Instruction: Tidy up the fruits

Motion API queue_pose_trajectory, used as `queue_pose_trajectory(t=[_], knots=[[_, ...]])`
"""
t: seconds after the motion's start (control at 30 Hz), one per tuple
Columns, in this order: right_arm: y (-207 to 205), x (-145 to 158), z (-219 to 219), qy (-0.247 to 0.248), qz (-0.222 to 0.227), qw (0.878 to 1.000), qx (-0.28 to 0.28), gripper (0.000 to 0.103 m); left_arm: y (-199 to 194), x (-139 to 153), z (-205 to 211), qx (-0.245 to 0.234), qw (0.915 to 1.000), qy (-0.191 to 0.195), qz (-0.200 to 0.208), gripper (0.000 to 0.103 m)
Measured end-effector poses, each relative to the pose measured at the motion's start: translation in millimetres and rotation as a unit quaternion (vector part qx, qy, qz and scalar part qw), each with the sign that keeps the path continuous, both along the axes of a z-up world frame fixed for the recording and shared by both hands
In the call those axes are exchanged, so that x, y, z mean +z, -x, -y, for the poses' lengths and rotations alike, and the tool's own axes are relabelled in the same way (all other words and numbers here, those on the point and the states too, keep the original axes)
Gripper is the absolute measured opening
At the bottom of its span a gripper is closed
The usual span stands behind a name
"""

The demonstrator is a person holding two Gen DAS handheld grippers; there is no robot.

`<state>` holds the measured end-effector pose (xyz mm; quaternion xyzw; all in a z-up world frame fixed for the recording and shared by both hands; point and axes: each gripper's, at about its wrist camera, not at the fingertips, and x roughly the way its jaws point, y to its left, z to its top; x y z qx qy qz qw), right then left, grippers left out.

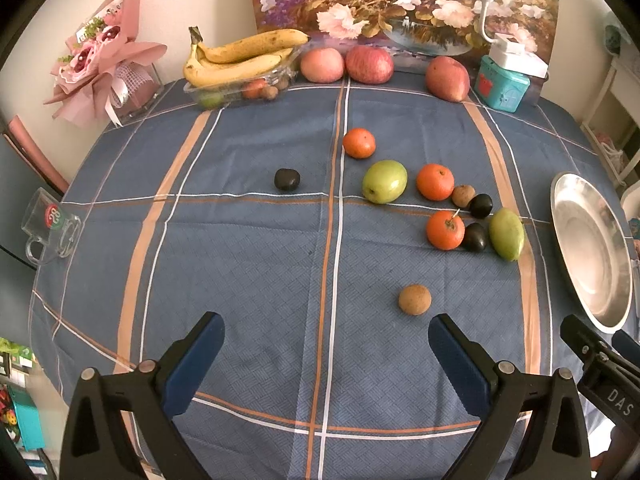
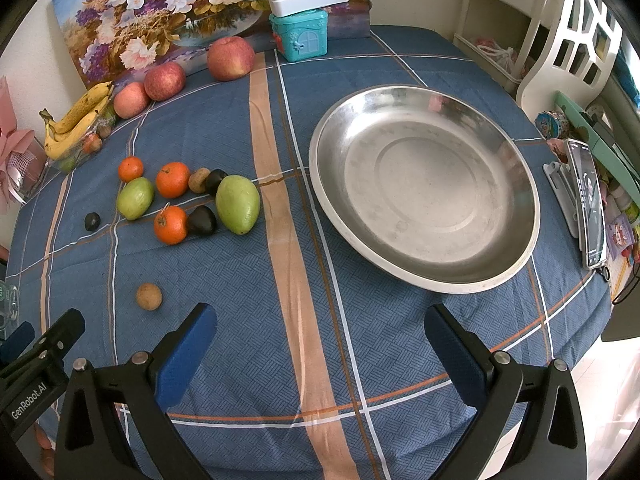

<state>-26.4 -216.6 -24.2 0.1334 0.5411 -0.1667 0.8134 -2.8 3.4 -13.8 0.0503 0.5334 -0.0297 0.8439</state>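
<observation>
Loose fruit lies on the blue checked tablecloth: three oranges (image 1: 435, 181), two green mangoes (image 1: 384, 181), several dark fruits (image 1: 287, 179) and brown longans (image 1: 415, 299). The same cluster shows in the right wrist view around a green mango (image 2: 237, 204). An empty steel dish (image 2: 424, 184) sits right of it, also at the left wrist view's right edge (image 1: 590, 248). My left gripper (image 1: 326, 334) is open and empty, near the closest longan. My right gripper (image 2: 320, 330) is open and empty, in front of the dish.
At the back stand bananas on a clear tray (image 1: 240, 60), three apples (image 1: 368, 64), a teal box (image 1: 502, 82) and a flower painting. A glass mug (image 1: 52, 228) sits at the left edge, a pink bouquet (image 1: 104, 60) behind it. A phone on a stand (image 2: 588, 204) is at the right.
</observation>
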Motion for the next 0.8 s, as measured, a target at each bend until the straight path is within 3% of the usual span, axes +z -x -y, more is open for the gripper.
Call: queue_pose_trajectory(t=[0.8], knots=[[0.0, -0.1, -0.2, -0.001, -0.001, 1.0, 0.0, 0.103, -0.2, -2.4, -0.7, 0.003, 1.0, -0.001, -0.007, 0.103]])
